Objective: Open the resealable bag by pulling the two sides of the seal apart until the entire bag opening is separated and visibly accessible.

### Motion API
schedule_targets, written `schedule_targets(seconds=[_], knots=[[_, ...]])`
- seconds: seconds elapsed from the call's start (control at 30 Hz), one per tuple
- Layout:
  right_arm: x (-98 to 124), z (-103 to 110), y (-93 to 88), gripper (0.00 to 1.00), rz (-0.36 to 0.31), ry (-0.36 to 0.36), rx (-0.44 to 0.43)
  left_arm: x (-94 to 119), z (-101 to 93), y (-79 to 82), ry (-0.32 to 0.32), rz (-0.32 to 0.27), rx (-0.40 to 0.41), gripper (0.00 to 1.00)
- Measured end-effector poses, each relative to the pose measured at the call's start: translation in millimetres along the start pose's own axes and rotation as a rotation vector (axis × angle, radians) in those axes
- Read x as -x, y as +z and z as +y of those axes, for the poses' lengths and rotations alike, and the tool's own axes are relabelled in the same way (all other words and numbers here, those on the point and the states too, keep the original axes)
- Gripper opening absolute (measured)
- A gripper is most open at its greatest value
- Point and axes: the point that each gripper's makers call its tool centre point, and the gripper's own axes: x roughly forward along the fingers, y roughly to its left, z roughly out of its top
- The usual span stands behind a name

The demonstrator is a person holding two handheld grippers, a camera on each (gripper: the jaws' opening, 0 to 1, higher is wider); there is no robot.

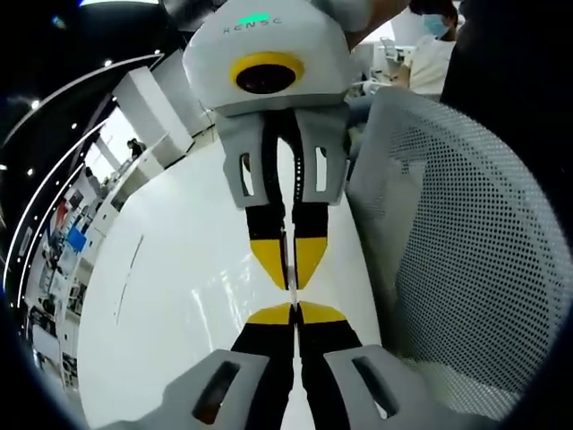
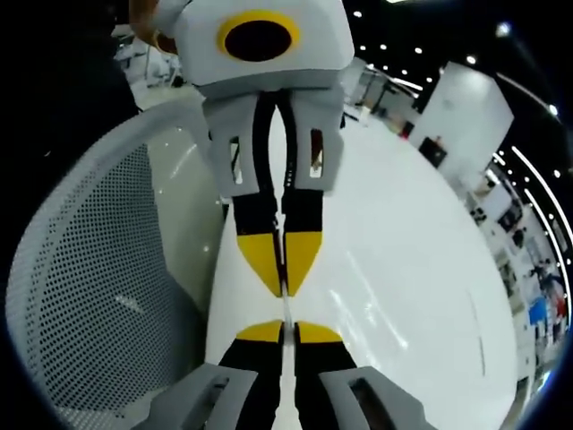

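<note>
The two grippers face each other tip to tip above a white table (image 1: 179,296). In the left gripper view my left gripper (image 1: 294,313) rises from the bottom, its yellow-tipped jaws shut. The right gripper (image 1: 292,260) comes down from the top, also shut. Between the tips runs a thin pale line, the clear resealable bag (image 1: 293,288) seen edge-on. In the right gripper view my right gripper (image 2: 285,331) is shut at the bottom and the left gripper (image 2: 285,262) hangs shut from the top. The bag (image 2: 286,305) stretches between them as a narrow strip. Little else of the bag can be made out.
A white mesh chair back (image 1: 466,251) stands close beside the table, also in the right gripper view as the chair back (image 2: 98,287). The white table (image 2: 421,287) spreads wide on the other side. A person (image 1: 430,54) sits far behind, and shelves line the far wall.
</note>
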Motion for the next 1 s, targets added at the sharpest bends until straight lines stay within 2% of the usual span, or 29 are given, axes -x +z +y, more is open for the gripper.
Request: schedule_targets(seconds=[0.07,0.1,0.23,0.33,0.5,0.7,0.87,1.0], knots=[[1,-1,-1.4,0.00,0.006,-0.004,-0.001,2,1.0,-1.0,0.007,-0.006,0.015,0.00],[1,-1,-1.5,0.00,0.006,-0.010,-0.005,2,1.9,-1.1,0.013,-0.021,0.056,0.00],[0,-2,-0.4,0.00,0.019,-0.015,-0.011,2,4.3,-2.3,0.020,-0.026,0.075,0.00],[-1,-2,-2.6,0.00,0.036,-0.013,0.013,0,2.1,-0.6,0.009,-0.013,0.027,0.00],[-2,1,1.8,0.00,0.028,-0.005,0.021,-6,-2.7,3.8,-0.010,-0.011,0.012,0.05],[-3,4,4.6,0.00,0.026,0.001,0.031,-10,-3.3,1.0,-0.024,0.018,-0.040,0.00],[-4,3,4.7,0.00,0.024,-0.002,0.027,-9,-2.3,0.5,-0.028,0.013,-0.025,0.00],[-4,1,6.7,0.00,0.013,-0.009,0.035,-7,0.8,0.1,0.000,0.002,0.003,0.00]])
